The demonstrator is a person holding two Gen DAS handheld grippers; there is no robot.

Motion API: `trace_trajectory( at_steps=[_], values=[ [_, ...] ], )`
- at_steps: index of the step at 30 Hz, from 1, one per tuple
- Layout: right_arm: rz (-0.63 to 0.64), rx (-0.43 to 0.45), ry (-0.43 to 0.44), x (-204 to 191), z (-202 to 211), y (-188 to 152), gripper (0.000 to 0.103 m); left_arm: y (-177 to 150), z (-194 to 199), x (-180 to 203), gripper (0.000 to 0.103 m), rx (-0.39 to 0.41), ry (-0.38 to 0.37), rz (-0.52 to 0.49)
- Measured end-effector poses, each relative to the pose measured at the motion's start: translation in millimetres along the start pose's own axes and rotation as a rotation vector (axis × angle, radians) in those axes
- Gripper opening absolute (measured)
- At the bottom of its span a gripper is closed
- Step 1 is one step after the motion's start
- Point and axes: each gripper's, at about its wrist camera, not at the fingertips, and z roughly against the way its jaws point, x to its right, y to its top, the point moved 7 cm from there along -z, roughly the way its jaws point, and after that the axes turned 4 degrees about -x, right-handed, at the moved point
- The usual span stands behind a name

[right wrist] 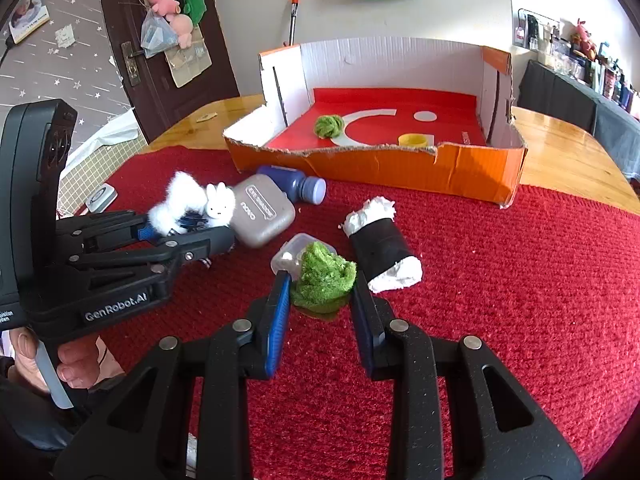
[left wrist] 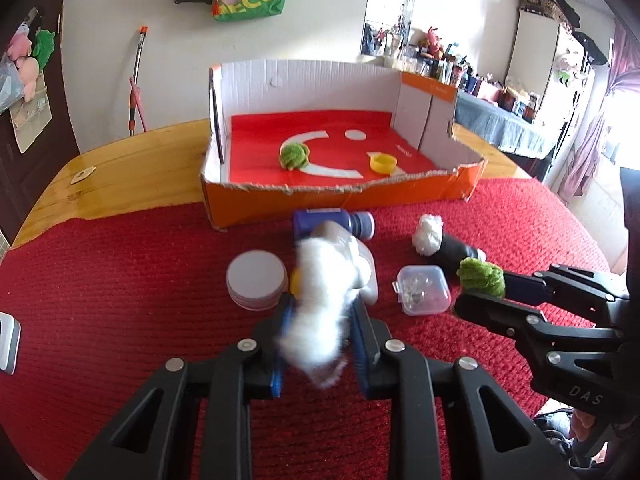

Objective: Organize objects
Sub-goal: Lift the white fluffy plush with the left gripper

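Two grippers are each clamping a fluffy thing over the red cloth [right wrist: 500, 280]. Low in the centre of the left wrist view, the left gripper [left wrist: 320, 312] is squeezing a white fluffy toy [left wrist: 316, 320] between its blue pads; the right wrist view is showing this same toy [right wrist: 180, 204] at the left, with a small white rabbit figure [right wrist: 219, 205] just beside it. Low in the centre of the right wrist view, the right gripper [right wrist: 322, 280] is pinching a green pom-pom [right wrist: 324, 276] between its pads, and the left wrist view is showing that pom-pom [left wrist: 482, 276] at the right, at the tip of the black fingers.

Just beyond the green pom-pom a clear plastic case [left wrist: 424, 290] is lying on the cloth, and a black roll with white ends [right wrist: 382, 244] is lying just to the right of it. Beside the white toy, a grey case [right wrist: 262, 210] and a dark blue bottle [right wrist: 296, 186] on its side are touching each other. A stack of round white coasters [left wrist: 256, 280] is sitting left of the toy in the left wrist view.

Further up the frame, an orange cardboard box [right wrist: 380, 168] with a torn front wall is resting on the wooden table [left wrist: 132, 168], holding a second green pom-pom [right wrist: 329, 126] and a yellow ring [right wrist: 413, 140].
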Motion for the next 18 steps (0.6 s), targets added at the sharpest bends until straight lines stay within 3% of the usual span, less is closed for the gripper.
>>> trace_trajectory(
  at_steps=[18],
  values=[
    [0.005,0.036,0.023,-6.0,9.0,12.8,0.028,10.9,21.2,-1.9,0.026,0.043,-0.046,0.025]
  ],
)
